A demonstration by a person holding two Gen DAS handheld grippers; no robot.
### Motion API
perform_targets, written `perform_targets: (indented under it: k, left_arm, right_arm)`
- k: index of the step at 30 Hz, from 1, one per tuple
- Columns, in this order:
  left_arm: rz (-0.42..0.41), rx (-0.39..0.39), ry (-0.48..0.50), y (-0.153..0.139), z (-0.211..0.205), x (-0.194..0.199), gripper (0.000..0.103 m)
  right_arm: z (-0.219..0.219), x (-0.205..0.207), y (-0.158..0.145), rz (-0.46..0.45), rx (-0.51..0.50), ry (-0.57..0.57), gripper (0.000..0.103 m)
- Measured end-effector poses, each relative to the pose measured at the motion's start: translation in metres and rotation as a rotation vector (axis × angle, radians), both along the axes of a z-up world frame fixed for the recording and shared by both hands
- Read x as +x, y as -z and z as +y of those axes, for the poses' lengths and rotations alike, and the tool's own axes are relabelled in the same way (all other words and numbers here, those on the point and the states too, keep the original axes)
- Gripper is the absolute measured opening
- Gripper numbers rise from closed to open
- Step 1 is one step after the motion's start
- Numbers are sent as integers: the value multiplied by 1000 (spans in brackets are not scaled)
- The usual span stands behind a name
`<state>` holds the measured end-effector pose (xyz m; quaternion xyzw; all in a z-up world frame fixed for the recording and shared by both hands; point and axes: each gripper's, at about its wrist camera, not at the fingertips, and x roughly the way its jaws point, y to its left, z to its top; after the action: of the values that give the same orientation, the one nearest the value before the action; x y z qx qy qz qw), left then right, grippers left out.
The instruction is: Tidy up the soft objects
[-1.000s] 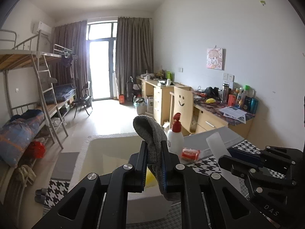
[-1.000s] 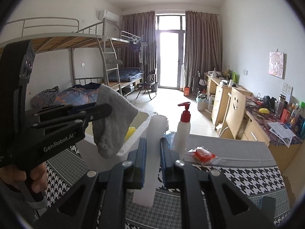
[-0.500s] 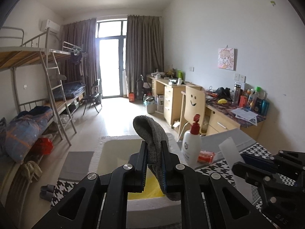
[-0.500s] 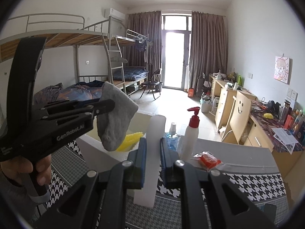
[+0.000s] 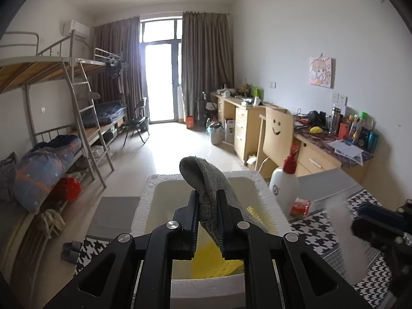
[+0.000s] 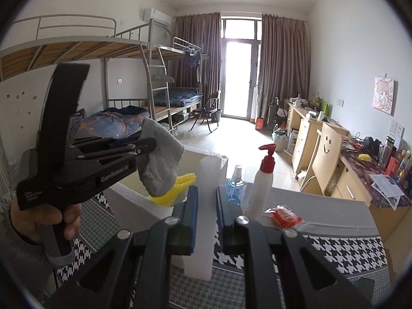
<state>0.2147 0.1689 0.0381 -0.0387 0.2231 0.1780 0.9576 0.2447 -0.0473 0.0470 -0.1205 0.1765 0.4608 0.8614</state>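
Left gripper point(image 5: 208, 217), frame centre, pinches the grey sock point(image 5: 209, 180) mid-length: limp, light, draping. Right gripper point(image 6: 207, 215) clamps the stiff white foam strip point(image 6: 206, 206), probably crushable.

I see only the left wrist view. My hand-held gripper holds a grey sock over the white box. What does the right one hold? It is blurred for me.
Observer: The right hand-held gripper is shut on a white foam slab, which stands upright.
Operator: Is the sock truly above the box opening?
Observer: Yes. In the right wrist view the grey sock hangs over the white foam box, with a yellow item inside below it.
Operator: Is anything behind the pump bottle?
Observer: A small blue spray bottle stands beside the pump bottle.
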Motion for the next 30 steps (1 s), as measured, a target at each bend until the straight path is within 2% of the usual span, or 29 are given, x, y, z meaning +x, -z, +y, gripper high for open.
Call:
perform_targets:
  k: [6, 9, 10, 11, 13, 20, 30]
  left_arm:
    - [27, -12, -19, 9, 9, 4, 13]
    - [55, -29, -15, 13, 14, 7, 18]
    - [63, -36, -16, 13, 18, 7, 32]
    - [66, -43, -19, 12, 20, 7, 60]
    - [43, -33, -32, 12, 21, 3, 87]
    - [4, -11, -53, 4, 18, -7, 97]
    - [-30, 11, -62, -3, 13, -16, 102]
  right_arm:
    - [1, 0, -1, -4, 2, 1, 17]
    - [3, -1, 0, -9, -2, -1, 17]
    - [4, -1, 0, -6, -3, -2, 17]
    - [4, -1, -1, -6, -3, -2, 17]
    - [4, -2, 0, -9, -4, -2, 17]
    - [4, 0, 1, 2, -11, 5, 17]
    - [2, 5, 11, 31, -34, 18, 17]
